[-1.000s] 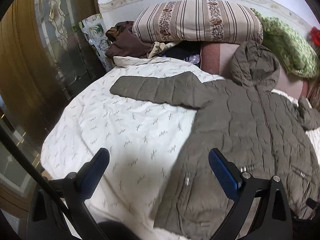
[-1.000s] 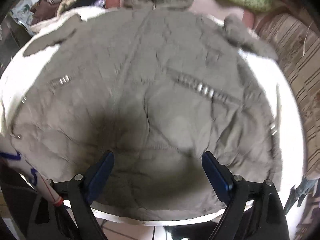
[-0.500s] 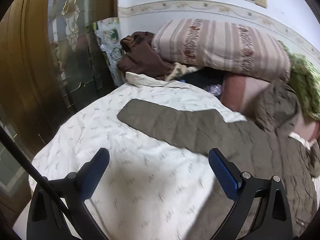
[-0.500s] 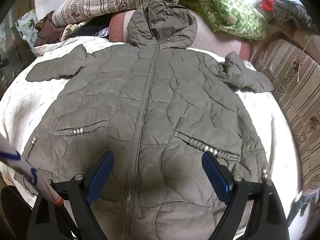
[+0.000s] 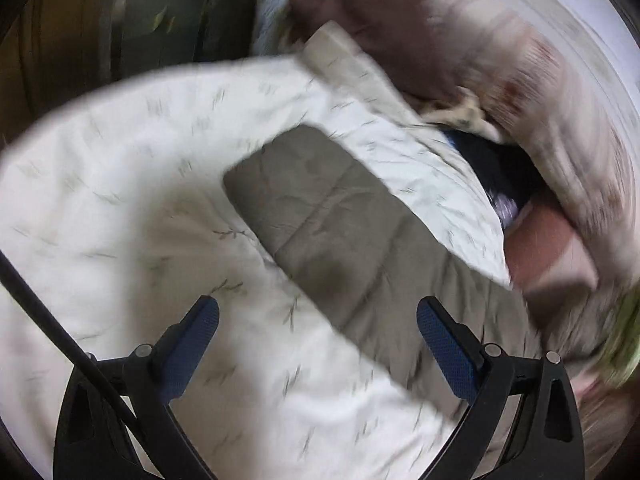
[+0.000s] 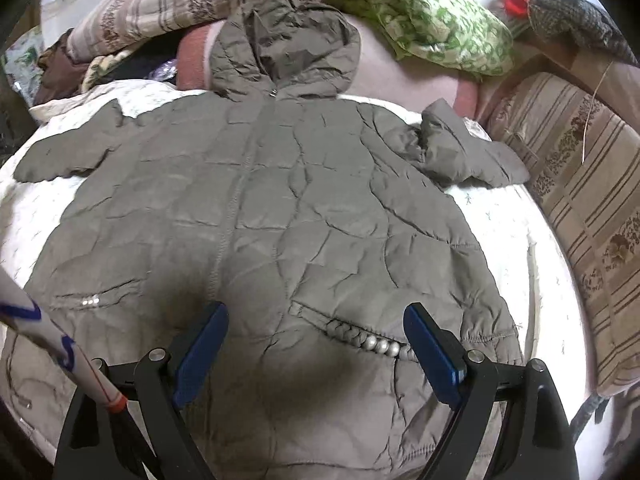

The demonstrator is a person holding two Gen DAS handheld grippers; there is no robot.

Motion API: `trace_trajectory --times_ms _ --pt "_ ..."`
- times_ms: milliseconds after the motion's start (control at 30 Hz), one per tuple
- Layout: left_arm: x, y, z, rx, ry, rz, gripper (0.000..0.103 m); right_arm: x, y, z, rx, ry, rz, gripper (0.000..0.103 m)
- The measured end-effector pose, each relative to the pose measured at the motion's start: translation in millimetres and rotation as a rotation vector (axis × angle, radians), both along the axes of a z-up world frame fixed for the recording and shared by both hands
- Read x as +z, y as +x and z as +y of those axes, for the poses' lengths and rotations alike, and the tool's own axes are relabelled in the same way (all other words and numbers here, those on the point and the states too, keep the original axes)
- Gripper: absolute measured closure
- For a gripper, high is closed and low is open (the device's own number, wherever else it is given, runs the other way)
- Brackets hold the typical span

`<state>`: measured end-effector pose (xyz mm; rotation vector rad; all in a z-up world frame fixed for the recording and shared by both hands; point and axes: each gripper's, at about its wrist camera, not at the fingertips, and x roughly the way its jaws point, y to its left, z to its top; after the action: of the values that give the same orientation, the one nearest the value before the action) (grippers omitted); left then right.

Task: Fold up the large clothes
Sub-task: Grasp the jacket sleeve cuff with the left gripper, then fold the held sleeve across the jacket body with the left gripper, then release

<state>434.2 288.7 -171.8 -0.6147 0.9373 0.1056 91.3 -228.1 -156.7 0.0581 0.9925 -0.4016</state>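
Observation:
An olive-grey quilted hooded jacket point(image 6: 304, 208) lies spread front-up on a white bed point(image 6: 516, 240), zipper shut, hood toward the pillows. Its left sleeve point(image 5: 320, 216) lies flat and stretched out on the sheet; its right sleeve point(image 6: 468, 152) is bunched. My left gripper point(image 5: 318, 336) is open and empty, hovering just short of the left sleeve's cuff end. My right gripper point(image 6: 316, 340) is open and empty above the jacket's lower front, near the beaded pocket point(image 6: 372, 340).
A striped pillow point(image 6: 192, 4), a green patterned quilt point(image 6: 432, 24) and brown clothes point(image 5: 380, 28) pile up at the bed's head. A striped cushion point(image 6: 588, 184) lines the right side. A dark glass door point(image 5: 120, 20) stands left of the bed.
My left gripper has swung left and closer to the stretched-out left sleeve; its view is motion-blurred. My right gripper pulled back from the hem, then moved forward over the lower front.

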Motion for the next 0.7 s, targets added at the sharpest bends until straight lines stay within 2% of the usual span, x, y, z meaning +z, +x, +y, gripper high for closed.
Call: trace_trajectory --times_ms 67,167,267,333,400,433,467,567,700 --pt "-24.4 18.8 10.5 0.022 -0.104 0.027 0.01 -4.4 4.9 -3.2 -0.003 0.005 0.016 0.011" --pt "-39.8 37.8 13.5 0.037 -0.176 0.017 0.011 -8.8 10.8 -5.0 -0.005 -0.017 0.033 0.011" --pt "-40.1 52.6 8.8 0.05 -0.153 0.004 0.011 -12.4 14.2 -9.9 -0.016 -0.033 0.047 0.011" --pt "-40.2 62.6 -0.2 0.06 -0.085 0.021 0.013 -14.3 13.8 -15.3 -0.032 -0.034 0.051 0.011" --pt "-35.6 69.1 -10.3 0.066 0.058 0.064 0.058 -19.1 12.3 -22.2 -0.054 -0.028 0.062 0.011" --pt "-34.1 72.8 -14.5 0.044 0.105 0.087 0.077 -21.6 11.4 -24.2 -0.061 -0.022 0.069 0.011" --pt "-30.0 73.2 -16.8 0.04 0.125 0.089 0.082 -23.8 10.7 -26.8 -0.067 -0.012 0.077 0.011" --pt "-2.9 57.7 -23.8 0.024 0.146 0.044 0.086 -23.0 6.8 -31.7 -0.07 0.005 0.072 0.016" --pt "52.6 33.6 -60.3 -0.07 0.183 -0.06 0.09 -8.9 -0.9 -34.4 -0.066 0.013 0.021 0.017"
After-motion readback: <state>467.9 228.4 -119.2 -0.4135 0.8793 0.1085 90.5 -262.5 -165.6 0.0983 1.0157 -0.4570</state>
